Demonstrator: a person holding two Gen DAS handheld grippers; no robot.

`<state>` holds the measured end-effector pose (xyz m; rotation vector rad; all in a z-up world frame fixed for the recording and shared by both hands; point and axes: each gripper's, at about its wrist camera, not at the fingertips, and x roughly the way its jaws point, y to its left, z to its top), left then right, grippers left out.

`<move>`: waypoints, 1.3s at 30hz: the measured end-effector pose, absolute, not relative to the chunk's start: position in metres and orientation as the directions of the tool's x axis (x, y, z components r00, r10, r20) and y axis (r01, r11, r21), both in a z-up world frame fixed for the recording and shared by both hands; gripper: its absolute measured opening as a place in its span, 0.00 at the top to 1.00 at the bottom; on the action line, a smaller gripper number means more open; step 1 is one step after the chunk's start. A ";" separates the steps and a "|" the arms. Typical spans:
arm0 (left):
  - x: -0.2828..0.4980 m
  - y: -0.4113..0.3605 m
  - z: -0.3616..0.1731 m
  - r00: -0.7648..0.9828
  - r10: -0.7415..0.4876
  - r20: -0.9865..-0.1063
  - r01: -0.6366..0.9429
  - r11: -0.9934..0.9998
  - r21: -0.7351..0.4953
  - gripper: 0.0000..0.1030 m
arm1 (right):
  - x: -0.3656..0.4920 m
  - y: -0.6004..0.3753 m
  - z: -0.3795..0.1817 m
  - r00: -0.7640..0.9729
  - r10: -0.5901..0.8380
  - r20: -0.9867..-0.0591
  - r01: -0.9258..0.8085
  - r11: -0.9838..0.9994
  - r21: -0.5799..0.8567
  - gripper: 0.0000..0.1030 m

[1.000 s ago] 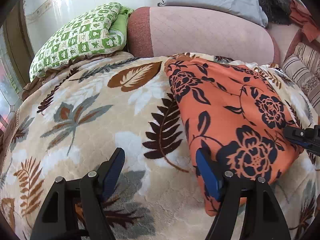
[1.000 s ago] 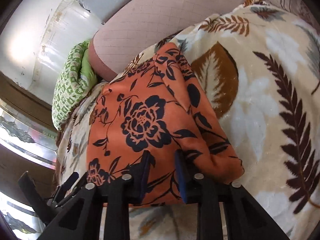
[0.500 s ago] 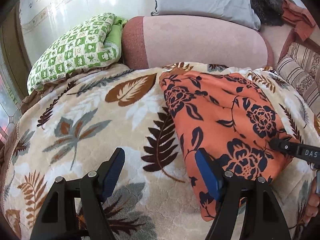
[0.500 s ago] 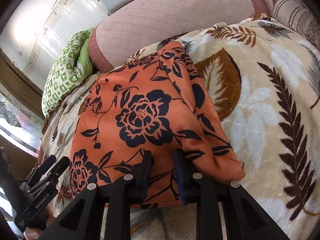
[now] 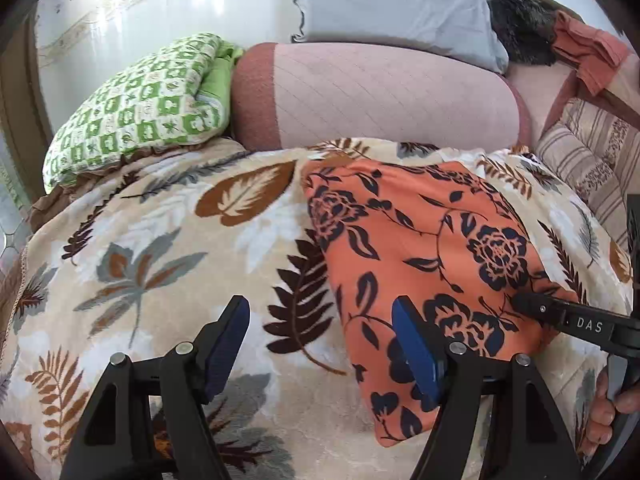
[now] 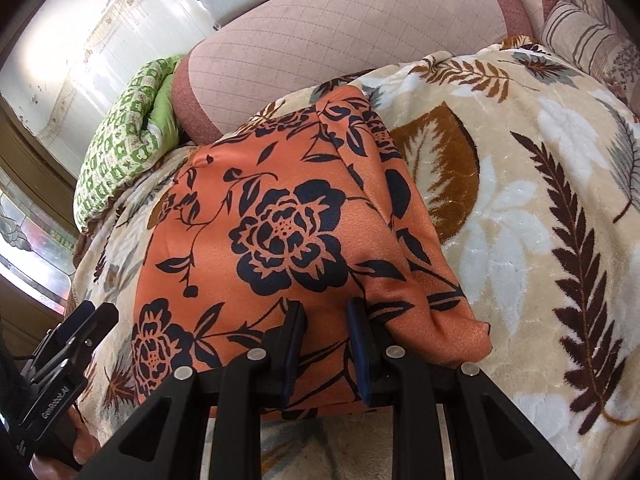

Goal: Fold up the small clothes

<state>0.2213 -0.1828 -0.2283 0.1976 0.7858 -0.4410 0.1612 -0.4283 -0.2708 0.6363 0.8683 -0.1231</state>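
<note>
We are partway through the fold. The orange fabric garment with dark floral print point(image 6: 288, 240) lies doubled on the cream leaf-patterned plush blanket point(image 5: 160, 248), directly ahead of both grippers. The right gripper point(image 6: 326, 344) has its jaws narrowly parted over the near edge; we cannot tell whether cloth is pinched. The left gripper point(image 5: 320, 344) stands wide apart, empty, straddling the garment's left edge. Next, we judge, it must close on that edge.
</note>
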 end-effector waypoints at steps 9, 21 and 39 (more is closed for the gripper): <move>0.224 -0.199 -0.256 0.614 -0.245 -0.750 0.468 0.878 0.097 0.20 | 0.162 -0.427 -0.272 0.654 0.149 -0.742 0.349 0.811 0.470 0.75; 0.228 -0.197 -0.255 0.592 -0.255 -0.764 0.467 0.882 0.068 0.20 | 0.180 -0.449 -0.228 0.703 0.205 -0.681 0.309 0.774 0.552 0.73; 0.233 -0.195 -0.256 0.584 -0.259 -0.769 0.461 0.886 0.051 0.15 | 0.318 -0.470 -0.259 0.533 0.269 -0.802 0.381 0.770 0.511 0.73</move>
